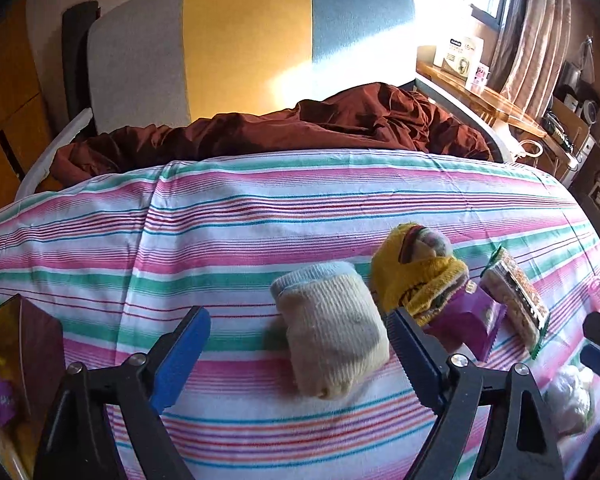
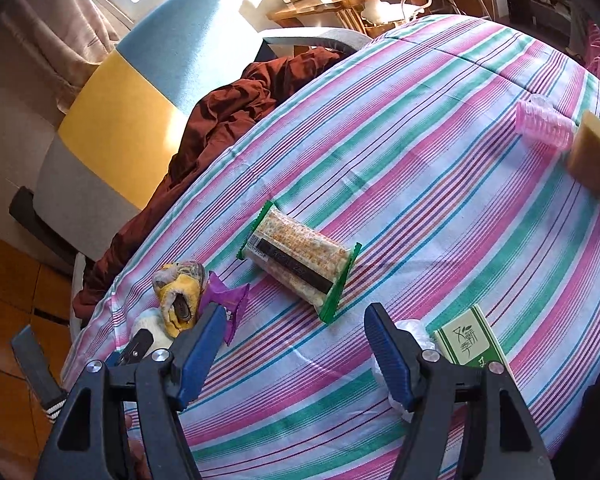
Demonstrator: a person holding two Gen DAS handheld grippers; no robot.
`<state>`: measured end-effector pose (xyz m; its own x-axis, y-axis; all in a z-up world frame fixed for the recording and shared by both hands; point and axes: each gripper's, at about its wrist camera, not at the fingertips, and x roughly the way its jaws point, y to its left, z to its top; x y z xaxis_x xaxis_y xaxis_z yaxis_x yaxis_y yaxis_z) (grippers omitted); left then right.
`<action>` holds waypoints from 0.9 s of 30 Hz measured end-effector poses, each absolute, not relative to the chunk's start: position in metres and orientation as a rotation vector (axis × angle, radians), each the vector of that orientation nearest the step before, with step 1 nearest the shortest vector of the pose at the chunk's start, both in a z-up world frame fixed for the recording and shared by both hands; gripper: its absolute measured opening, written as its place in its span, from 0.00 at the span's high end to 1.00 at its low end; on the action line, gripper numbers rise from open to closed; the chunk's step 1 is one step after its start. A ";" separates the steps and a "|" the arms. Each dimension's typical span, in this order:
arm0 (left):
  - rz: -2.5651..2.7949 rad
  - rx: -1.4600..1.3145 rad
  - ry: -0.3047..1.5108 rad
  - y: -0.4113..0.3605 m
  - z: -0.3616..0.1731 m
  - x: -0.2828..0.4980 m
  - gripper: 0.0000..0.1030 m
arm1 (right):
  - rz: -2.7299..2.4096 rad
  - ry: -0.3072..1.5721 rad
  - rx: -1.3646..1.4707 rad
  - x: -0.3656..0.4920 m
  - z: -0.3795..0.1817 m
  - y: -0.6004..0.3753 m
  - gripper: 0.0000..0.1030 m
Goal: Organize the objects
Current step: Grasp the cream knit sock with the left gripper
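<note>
Sorting looks barely begun: cream sock (image 1: pixel 332 344), yellow sock (image 1: pixel 416 276) and snack pack (image 2: pixel 300 258) lie scattered on the bed (image 1: pixel 220 216). Left claw (image 1: pixel 296 344) gapes wide around the cream sock, not gripping; right claw (image 2: pixel 294 344) hangs wide, empty

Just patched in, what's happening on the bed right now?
A person is sorting small items on the striped sheet. The left tongs are open with the cream sock roll between them, not gripped. The right tongs hang open and empty near the cracker packet. The yellow sock lies untouched.

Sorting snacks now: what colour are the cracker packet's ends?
Green, clearest in the right wrist view: cracker packet.
</note>
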<state>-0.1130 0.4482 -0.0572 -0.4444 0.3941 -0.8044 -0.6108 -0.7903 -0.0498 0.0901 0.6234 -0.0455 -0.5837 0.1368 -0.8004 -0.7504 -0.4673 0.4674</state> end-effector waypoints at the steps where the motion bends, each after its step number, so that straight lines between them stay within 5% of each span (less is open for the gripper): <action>1: 2.215 -1.169 0.330 0.453 -0.062 -0.117 0.15 | 2.082 1.151 -0.958 0.089 -0.046 0.623 0.29; 6: 2.153 -1.227 0.267 0.467 -0.086 -0.129 0.28 | 2.088 1.145 -0.972 0.087 -0.048 0.623 0.29; 10: 2.149 -1.124 0.288 0.465 -0.086 -0.109 0.49 | 2.086 1.154 -0.961 0.088 -0.048 0.626 0.29; 27: 2.087 -1.026 0.192 0.370 -0.093 -0.006 0.50 | 2.080 1.319 -0.820 0.108 -0.044 0.637 0.30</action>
<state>-0.0056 0.3700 -0.0933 -0.3640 0.5857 -0.7242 -0.7080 -0.6792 -0.1935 0.1079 0.6368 -0.0440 -0.6698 0.1179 -0.7331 -0.7135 -0.3757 0.5914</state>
